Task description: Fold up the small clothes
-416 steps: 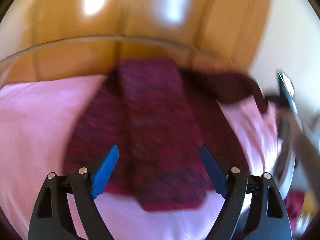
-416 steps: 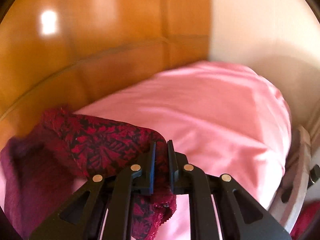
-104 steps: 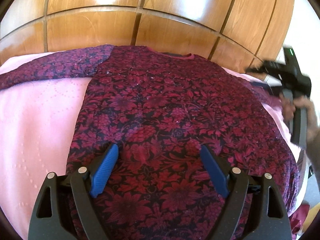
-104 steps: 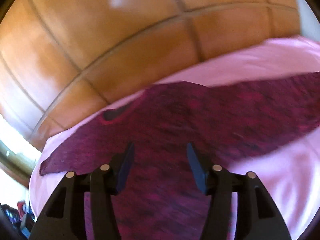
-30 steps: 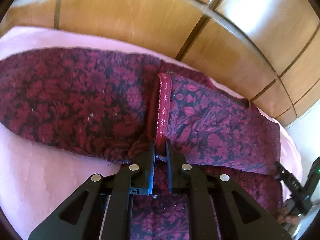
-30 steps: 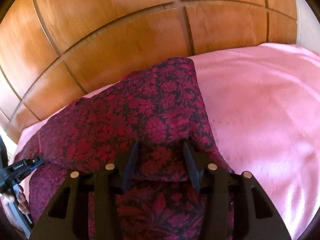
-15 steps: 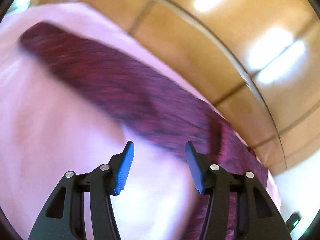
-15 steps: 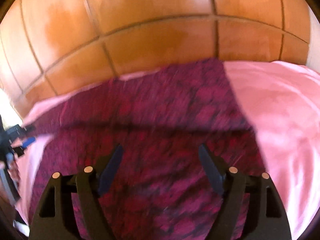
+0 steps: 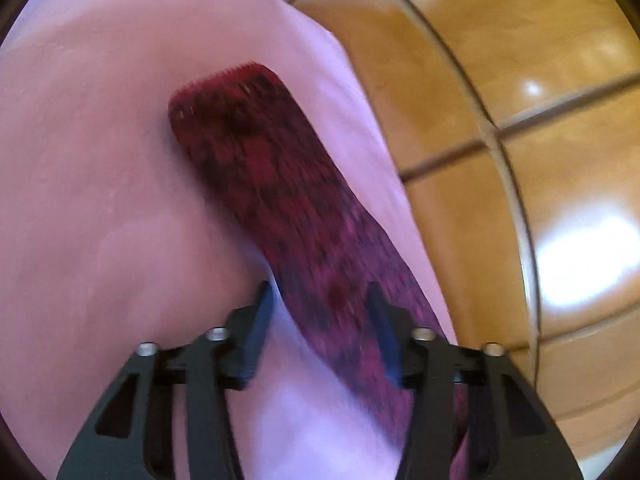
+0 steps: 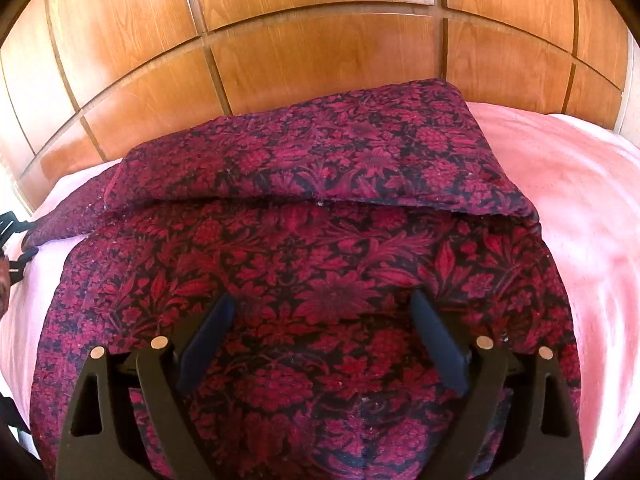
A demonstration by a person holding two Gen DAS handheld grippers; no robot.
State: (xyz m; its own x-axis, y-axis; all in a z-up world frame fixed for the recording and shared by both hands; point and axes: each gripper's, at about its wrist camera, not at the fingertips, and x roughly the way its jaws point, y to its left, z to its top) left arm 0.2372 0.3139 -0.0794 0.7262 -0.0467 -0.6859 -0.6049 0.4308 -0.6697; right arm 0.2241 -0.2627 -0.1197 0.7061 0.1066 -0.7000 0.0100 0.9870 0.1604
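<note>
A dark red floral top [image 10: 320,248] lies flat on the pink sheet [image 10: 580,200]. One sleeve [image 10: 340,152] is folded across its upper part. My right gripper [image 10: 323,295] hovers over the body of the top, its jaws wide and still opening, nothing between them. The other sleeve [image 9: 272,168] stretches out over the sheet [image 9: 100,200] and ends in a red cuff [image 9: 224,80]. My left gripper [image 9: 320,286] is above that sleeve's inner part. Its jaws are closing with the cloth between them, and the pads are clear of it. This view is blurred.
A glossy wooden headboard [image 10: 320,40] runs along the far side of the bed and shows as the headboard [image 9: 520,120] to the right of the sleeve. A hand [image 10: 4,276] with black gripper parts sits at the left edge of the right wrist view.
My left gripper let go of the red-edged fold and swung out along the spread sleeve toward the cuff. The right jaws widened and drew back from the folded sleeve, which now lies across the top.
</note>
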